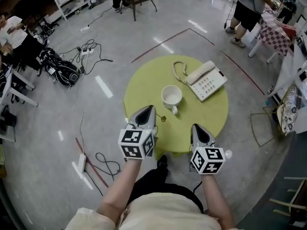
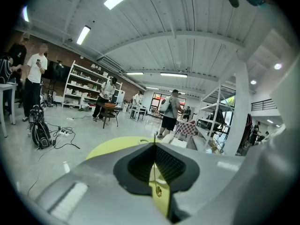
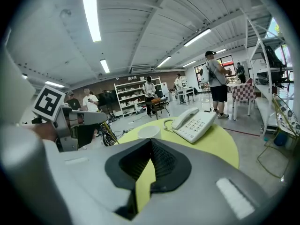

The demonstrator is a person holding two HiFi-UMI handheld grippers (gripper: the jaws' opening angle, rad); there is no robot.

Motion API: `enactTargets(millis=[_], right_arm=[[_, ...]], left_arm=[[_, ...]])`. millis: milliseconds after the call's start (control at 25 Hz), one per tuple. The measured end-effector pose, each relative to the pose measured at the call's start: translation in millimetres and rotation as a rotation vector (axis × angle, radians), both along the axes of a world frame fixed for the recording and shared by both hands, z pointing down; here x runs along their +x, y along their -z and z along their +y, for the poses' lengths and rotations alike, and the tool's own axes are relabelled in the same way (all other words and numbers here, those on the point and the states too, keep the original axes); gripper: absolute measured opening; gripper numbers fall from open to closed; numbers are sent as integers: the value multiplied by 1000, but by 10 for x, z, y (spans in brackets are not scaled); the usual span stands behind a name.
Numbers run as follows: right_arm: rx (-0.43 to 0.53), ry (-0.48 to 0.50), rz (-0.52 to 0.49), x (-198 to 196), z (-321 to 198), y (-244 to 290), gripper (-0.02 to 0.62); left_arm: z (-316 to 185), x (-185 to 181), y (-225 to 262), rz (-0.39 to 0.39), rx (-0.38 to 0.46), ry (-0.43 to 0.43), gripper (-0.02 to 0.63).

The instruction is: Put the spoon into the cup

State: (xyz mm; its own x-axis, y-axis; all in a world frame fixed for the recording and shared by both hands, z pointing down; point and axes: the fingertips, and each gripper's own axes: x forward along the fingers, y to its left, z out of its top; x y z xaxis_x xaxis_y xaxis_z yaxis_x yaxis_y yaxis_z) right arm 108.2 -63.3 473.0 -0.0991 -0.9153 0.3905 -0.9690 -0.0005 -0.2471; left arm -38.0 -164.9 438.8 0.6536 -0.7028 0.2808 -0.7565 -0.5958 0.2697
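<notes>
A white cup [image 1: 171, 96] stands near the middle of a round yellow-green table [image 1: 144, 80]; it also shows in the right gripper view [image 3: 149, 131]. My left gripper [image 1: 149, 109] hovers at the table's near edge, just short of the cup and to its left. Its jaws are shut on the thin handle of a small golden spoon [image 2: 158, 190], whose bowl [image 1: 163, 119] hangs beside the tips. My right gripper [image 1: 197, 127] is at the near right edge of the table, shut with nothing in it [image 3: 151, 142].
A white desk telephone [image 1: 206, 79] with a coiled cord lies behind and right of the cup. Cables and a power strip [image 1: 86, 51] cover the floor at left. A person [image 1: 247, 13] stands by a checkered table [image 1: 274, 37] at far right. A wire stand [image 1: 266, 128] sits right of the table.
</notes>
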Motion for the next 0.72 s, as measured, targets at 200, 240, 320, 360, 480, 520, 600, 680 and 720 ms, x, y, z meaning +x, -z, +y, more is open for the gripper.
enactTargets(millis=[200, 240, 320, 360, 480, 520, 600, 680, 720], right_arm=[[-11, -16, 1, -17, -150, -12, 2], [-11, -17, 1, -23, -176, -13, 2], [-15, -19, 3, -32, -215, -25, 2], [-17, -20, 3, -34, -229, -29, 2], [-22, -21, 4, -46, -283, -20, 2], [-23, -22, 3, -48, -300, -17, 2], [-26, -24, 4, -42, -319, -20, 2], [-29, -24, 4, -24, -341, -30, 2], [-29, -25, 3, -14, -360, -30, 2]], left_arm=[[-207, 56, 86, 16, 9, -24, 5], [-245, 66, 104, 20, 12, -28, 5], [-310, 86, 125, 28, 15, -33, 5], [-339, 96, 133, 32, 16, -35, 5], [-427, 127, 188, 45, 19, -43, 5], [-455, 140, 212, 48, 22, -47, 5], [-501, 172, 246, 55, 25, -52, 5], [-545, 204, 265, 60, 26, -53, 5], [-571, 219, 275, 62, 27, -52, 5]])
